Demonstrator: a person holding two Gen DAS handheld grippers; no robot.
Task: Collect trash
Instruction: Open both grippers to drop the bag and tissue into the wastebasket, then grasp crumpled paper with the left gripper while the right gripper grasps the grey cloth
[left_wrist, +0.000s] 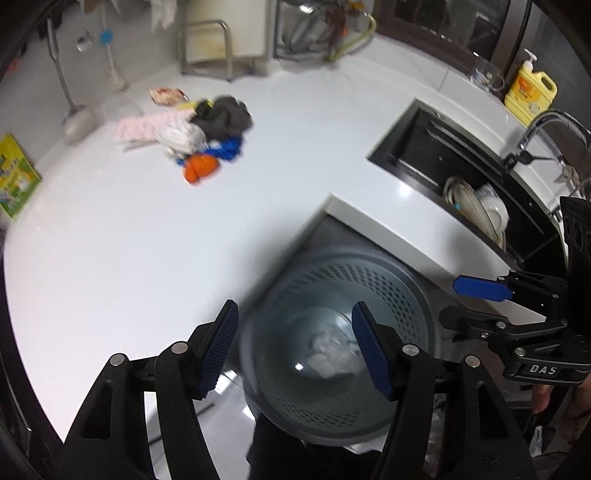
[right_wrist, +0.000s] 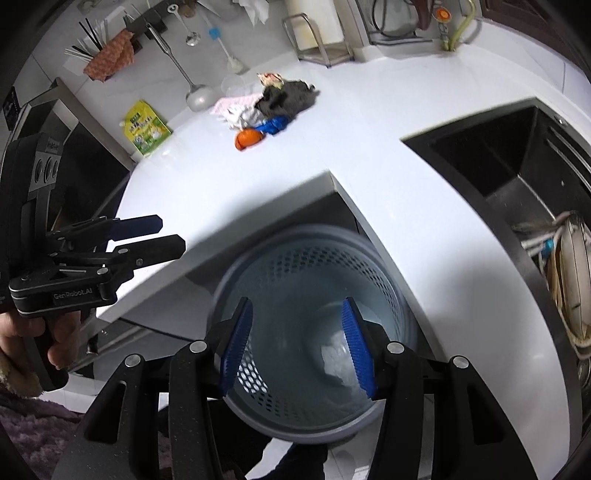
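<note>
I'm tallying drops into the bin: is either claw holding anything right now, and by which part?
Nothing is held. Left claw and right claw are open over the bin; white trash lies inside.

A round grey-blue plastic bin with little holes in its wall (left_wrist: 391, 291) stands on the floor, tucked against the corner of the white counter. Its mouth is open and faces up. At the bottom lies a crumpled white wad of paper (left_wrist: 334, 356), alone.

Up on the counter, far from the bin, sits a small heap of trash (right_wrist: 264, 107): a dark crumpled wrapper, a pink and white one, a blue piece and an orange piece, all touching.
</note>
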